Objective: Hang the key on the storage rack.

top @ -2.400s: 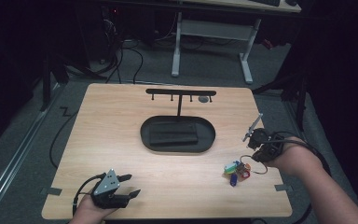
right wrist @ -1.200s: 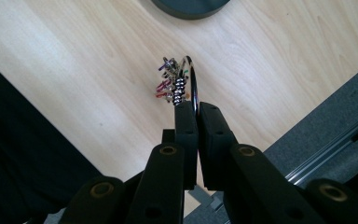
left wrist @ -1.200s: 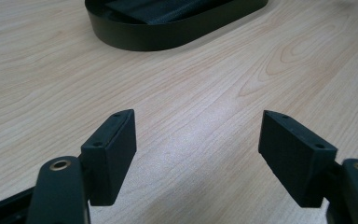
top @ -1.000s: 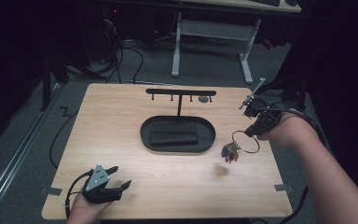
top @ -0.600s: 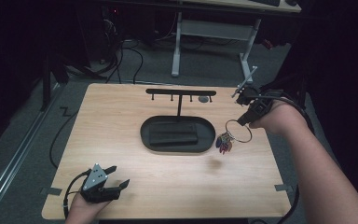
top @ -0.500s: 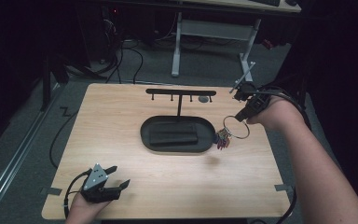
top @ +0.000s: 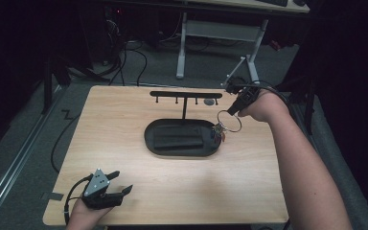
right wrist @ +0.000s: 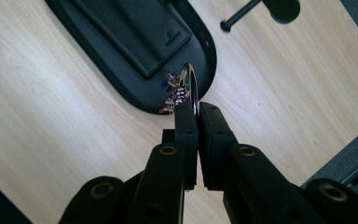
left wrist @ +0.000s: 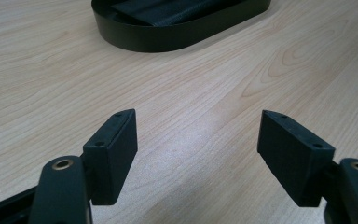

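Observation:
My right gripper (top: 232,109) is shut on a metal key ring (top: 229,120) with several coloured keys (top: 217,131) dangling from it, held in the air above the right end of the black oval tray (top: 179,149). In the right gripper view the ring (right wrist: 192,84) sticks out edge-on from between the closed pads (right wrist: 186,121), with the keys (right wrist: 172,91) hanging over the tray's rim (right wrist: 204,44). A black wallet (top: 178,140) lies in the tray. My left gripper (top: 120,183) rests open on the table near the front left corner, with nothing between its pads (left wrist: 114,144).
A black hook rack (top: 186,95) on a thin post stands just behind the tray. The wooden table (top: 124,120) has bare surface left and right of the tray. Beyond the far edge stand a desk frame and cables on the floor.
My right gripper has carried the key ring leftward and away from the table's right side, to above the tray's right end. The left gripper has stayed put.

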